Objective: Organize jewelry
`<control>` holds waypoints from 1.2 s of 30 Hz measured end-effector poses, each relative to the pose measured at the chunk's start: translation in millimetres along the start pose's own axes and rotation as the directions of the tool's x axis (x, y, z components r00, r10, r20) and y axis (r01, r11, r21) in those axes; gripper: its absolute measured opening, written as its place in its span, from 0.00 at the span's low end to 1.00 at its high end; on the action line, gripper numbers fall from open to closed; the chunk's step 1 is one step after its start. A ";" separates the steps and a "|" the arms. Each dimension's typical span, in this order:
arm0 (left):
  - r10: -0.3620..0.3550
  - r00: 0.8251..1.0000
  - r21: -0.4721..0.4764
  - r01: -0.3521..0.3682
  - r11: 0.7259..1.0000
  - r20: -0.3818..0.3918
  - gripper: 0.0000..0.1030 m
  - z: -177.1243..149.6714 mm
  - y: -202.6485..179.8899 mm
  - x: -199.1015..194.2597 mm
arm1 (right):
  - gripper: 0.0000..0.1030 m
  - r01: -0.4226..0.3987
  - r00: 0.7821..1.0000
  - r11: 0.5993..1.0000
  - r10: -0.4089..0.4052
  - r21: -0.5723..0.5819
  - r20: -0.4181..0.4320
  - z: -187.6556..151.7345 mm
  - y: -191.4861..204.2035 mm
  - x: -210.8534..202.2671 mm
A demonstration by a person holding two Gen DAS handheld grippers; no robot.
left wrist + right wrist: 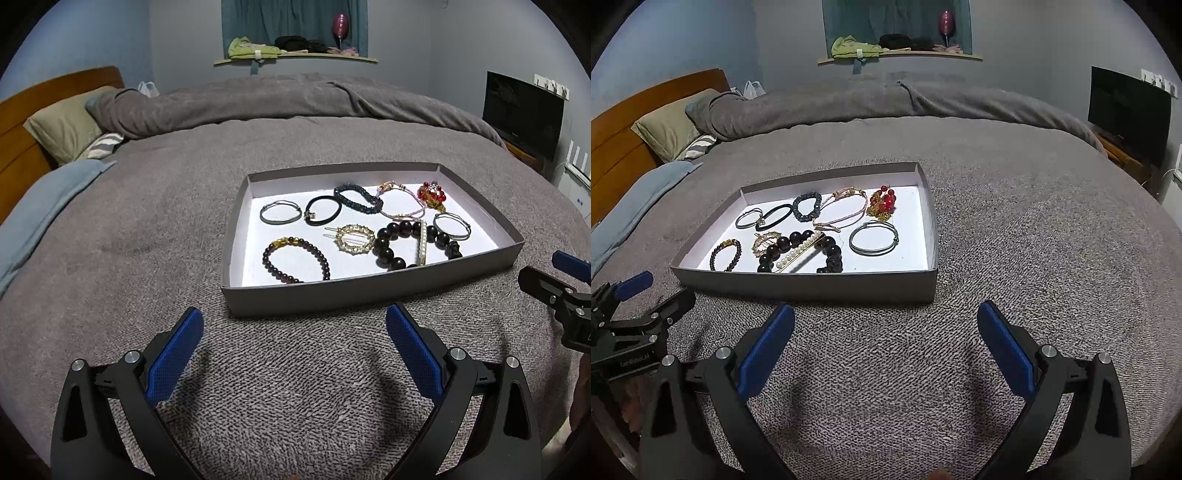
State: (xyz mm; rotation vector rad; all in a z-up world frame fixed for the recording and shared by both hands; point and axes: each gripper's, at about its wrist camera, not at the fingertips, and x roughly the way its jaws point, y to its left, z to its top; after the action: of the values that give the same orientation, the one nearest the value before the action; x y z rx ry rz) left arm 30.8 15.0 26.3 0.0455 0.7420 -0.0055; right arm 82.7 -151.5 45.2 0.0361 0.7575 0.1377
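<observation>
Both the left gripper (pixel 294 328) and the right gripper (pixel 885 325) hang wide open and empty below the gray tray (pixel 369 291). The pearl hair clip (pixel 422 243), at the center right of the frame, lies across the large dark bead bracelet (pixel 391 243), so I would pinch the clip alone and lift it straight up.

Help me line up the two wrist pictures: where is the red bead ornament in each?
Left wrist: red bead ornament in the tray's far right corner, right of centre.
Right wrist: red bead ornament by the tray's far right corner, at centre.
Shared landmark: the grey tray.

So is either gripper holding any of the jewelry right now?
No. The left gripper and right gripper are both open and empty over the blanket; all the jewelry lies in the tray.
</observation>
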 end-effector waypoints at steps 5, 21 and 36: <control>-0.001 1.000 0.002 0.001 1.000 -0.002 0.95 -0.4 -0.5 0.4 | 0.95 -0.002 1.000 1.000 0.002 0.002 0.001 0.0 -0.9 -0.4; -0.001 1.000 0.002 0.001 1.000 -0.003 0.95 -0.5 -1.1 1.6 | 0.95 -0.005 1.000 1.000 0.005 -0.002 0.001 -0.5 -0.9 -0.2; -0.001 1.000 0.003 0.001 1.000 -0.003 0.95 -1.4 -1.5 2.0 | 0.95 -0.008 1.000 1.000 0.008 -0.008 -0.003 -0.2 0.0 0.3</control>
State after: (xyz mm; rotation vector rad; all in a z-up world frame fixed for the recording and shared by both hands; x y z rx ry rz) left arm 31.3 13.7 23.8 0.0483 0.7455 -0.0081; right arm 82.8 -151.5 44.8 0.0311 0.7595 0.1485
